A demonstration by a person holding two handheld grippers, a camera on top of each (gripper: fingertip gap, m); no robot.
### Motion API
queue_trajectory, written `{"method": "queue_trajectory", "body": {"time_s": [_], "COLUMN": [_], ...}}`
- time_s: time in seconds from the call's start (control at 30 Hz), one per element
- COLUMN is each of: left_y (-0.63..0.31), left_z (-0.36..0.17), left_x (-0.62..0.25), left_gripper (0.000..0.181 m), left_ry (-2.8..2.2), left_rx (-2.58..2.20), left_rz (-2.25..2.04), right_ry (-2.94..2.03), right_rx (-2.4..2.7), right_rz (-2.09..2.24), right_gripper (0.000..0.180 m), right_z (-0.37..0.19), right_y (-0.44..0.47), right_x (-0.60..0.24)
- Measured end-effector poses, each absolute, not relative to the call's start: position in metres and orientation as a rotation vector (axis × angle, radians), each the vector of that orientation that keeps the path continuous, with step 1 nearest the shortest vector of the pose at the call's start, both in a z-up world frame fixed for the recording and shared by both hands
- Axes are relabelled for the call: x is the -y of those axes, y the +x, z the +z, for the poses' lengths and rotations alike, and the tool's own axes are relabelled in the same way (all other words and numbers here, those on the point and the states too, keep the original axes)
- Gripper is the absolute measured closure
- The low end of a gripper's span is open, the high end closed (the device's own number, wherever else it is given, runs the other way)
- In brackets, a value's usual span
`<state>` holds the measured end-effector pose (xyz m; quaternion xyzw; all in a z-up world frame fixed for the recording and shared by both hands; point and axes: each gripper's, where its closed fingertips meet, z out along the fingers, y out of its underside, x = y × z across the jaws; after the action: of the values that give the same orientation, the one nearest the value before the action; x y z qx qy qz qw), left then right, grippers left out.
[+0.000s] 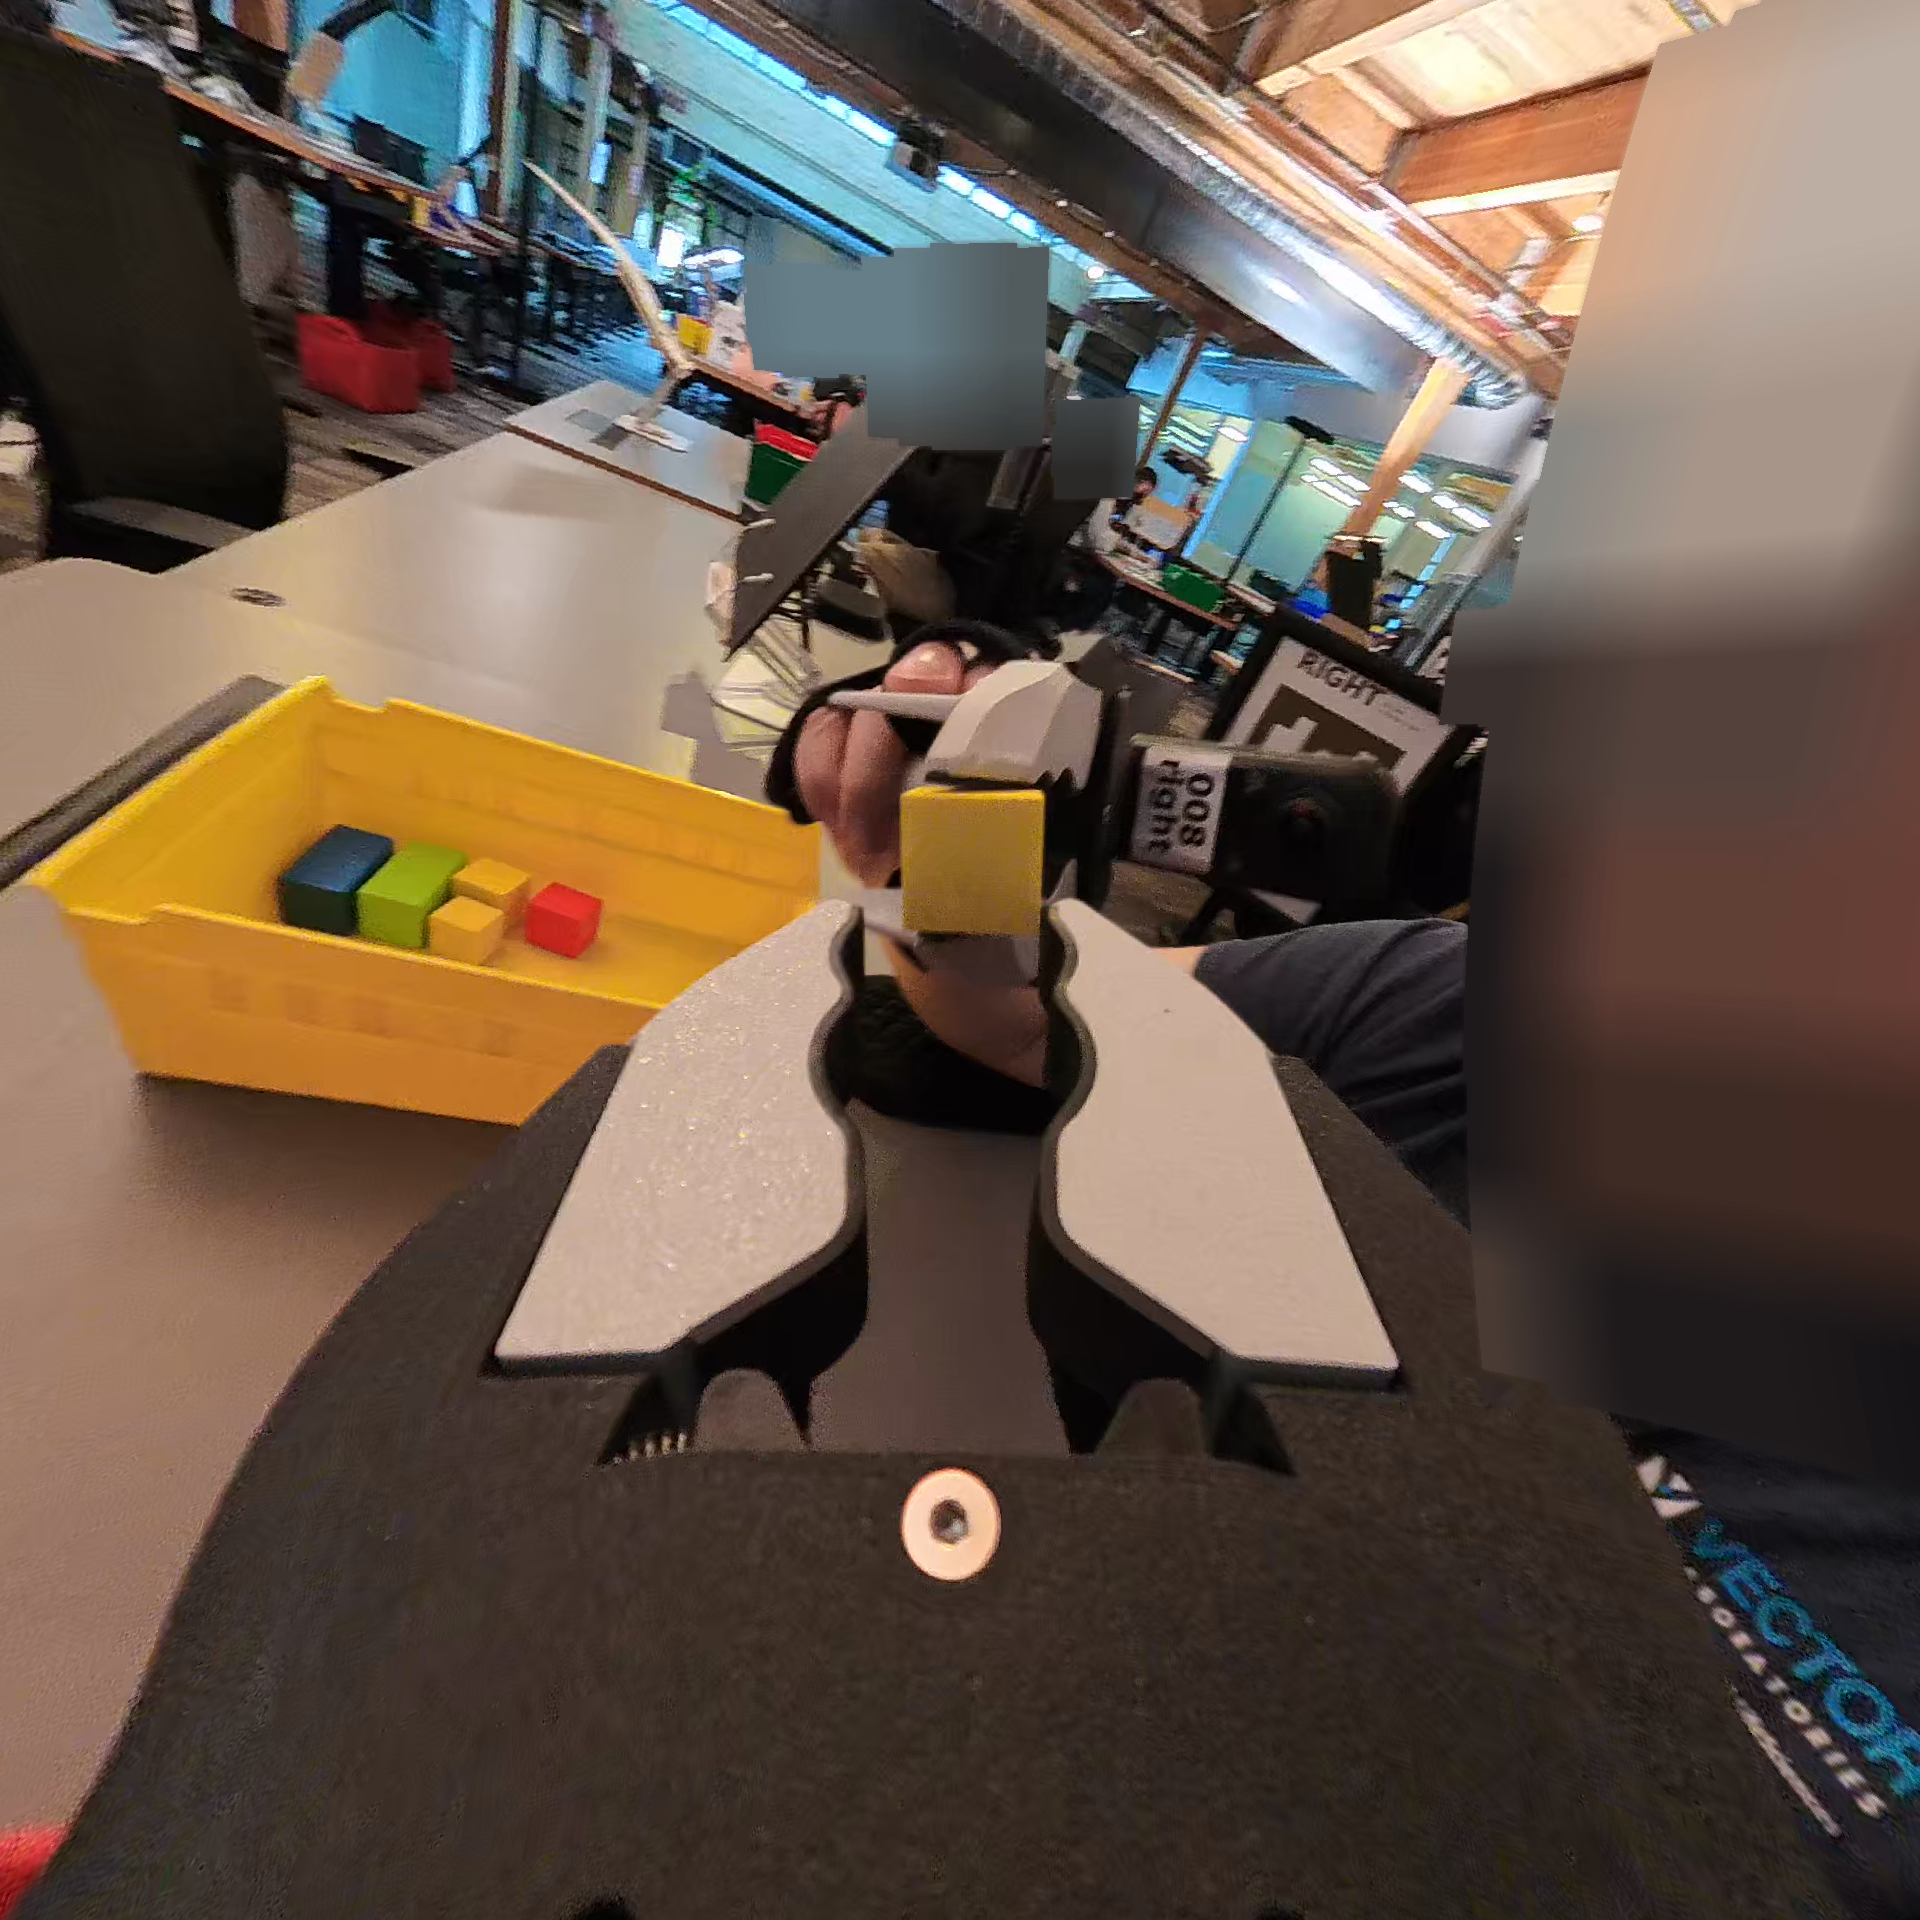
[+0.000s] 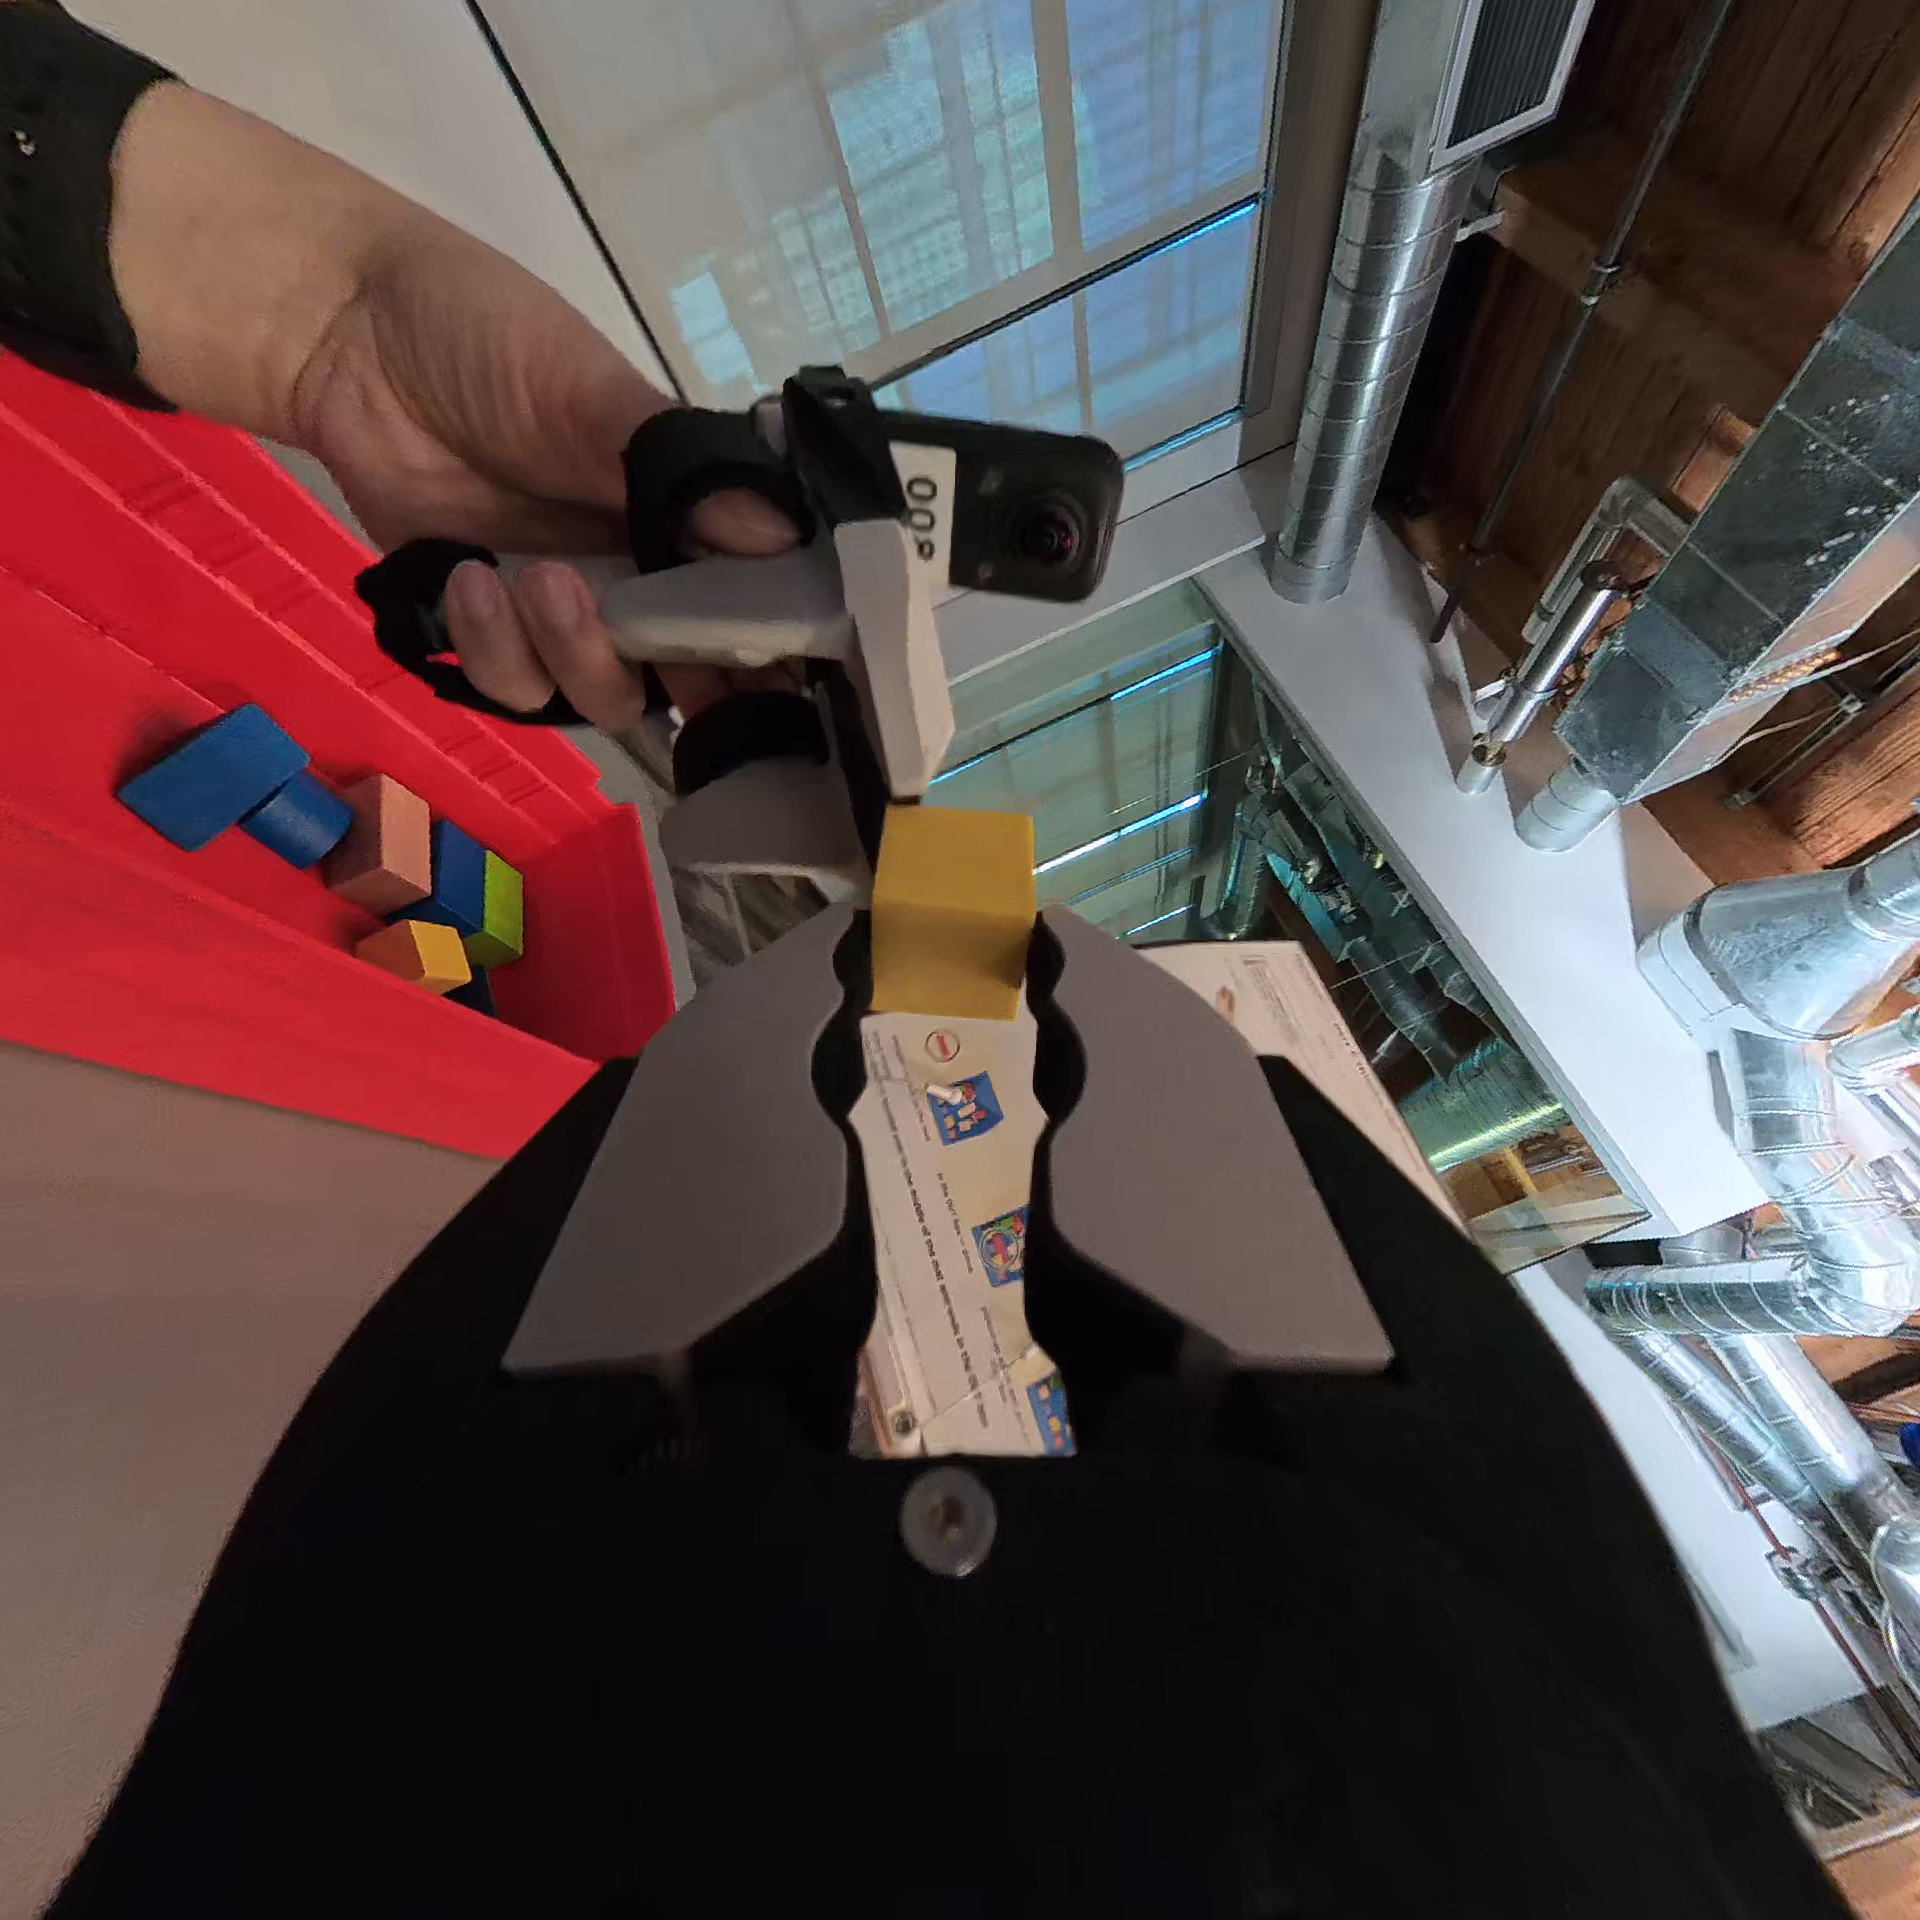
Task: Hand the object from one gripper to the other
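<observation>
A yellow block [image 1: 971, 860] is held in the air between the two grippers. In the right wrist view my right gripper [image 2: 948, 935] is shut on the yellow block [image 2: 951, 914], with a tip on each side of it. In the left wrist view the right gripper's fingers [image 1: 997, 727] press the block from above and below. My left gripper [image 1: 956, 920] is open, with its tips at either side of the block's lower end. The right tip is next to the block and a small gap shows at the left tip. The left gripper's fingers [image 2: 894, 665] also show in the right wrist view.
A yellow bin [image 1: 343, 1029] with several coloured blocks stands on the grey table [image 1: 260, 1247] to the left. A red bin [image 2: 260, 997] with several blocks lies left of the right gripper. A printed sheet [image 2: 951, 1195] lies beneath. The person's hands and torso are close by.
</observation>
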<state>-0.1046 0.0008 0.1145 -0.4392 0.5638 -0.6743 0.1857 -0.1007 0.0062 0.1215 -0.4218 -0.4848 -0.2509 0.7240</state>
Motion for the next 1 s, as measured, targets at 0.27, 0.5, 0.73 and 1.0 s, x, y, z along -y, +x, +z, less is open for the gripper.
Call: {"method": "queue_trajectory", "body": {"time_s": [0.27,0.5,0.73,1.0], "left_y": [-0.125,-0.126,-0.123,-0.126], "left_z": [0.128,0.116,0.107,0.106], "left_x": [-0.031,-0.028,-0.027,-0.032], "left_gripper": [0.146,0.147,0.147,0.148], "left_ry": [-1.259,-1.298,-1.339,-1.359], "left_rx": [-1.468,-1.55,-1.591,-1.583], "left_rz": [-1.78,-1.691,-1.656,-1.637], "right_ry": [-1.866,-2.565,-2.874,-2.915], "right_rx": [1.137,1.133,1.125,1.115], "right_rz": [-0.434,-0.212,-0.229,-0.226], "right_gripper": [0.15,0.151,0.151,0.151], "right_z": [0.043,-0.084,-0.138,-0.152], "right_y": [0.061,0.157,0.184,0.188], "right_x": [-0.01,0.023,0.031,0.026]}}
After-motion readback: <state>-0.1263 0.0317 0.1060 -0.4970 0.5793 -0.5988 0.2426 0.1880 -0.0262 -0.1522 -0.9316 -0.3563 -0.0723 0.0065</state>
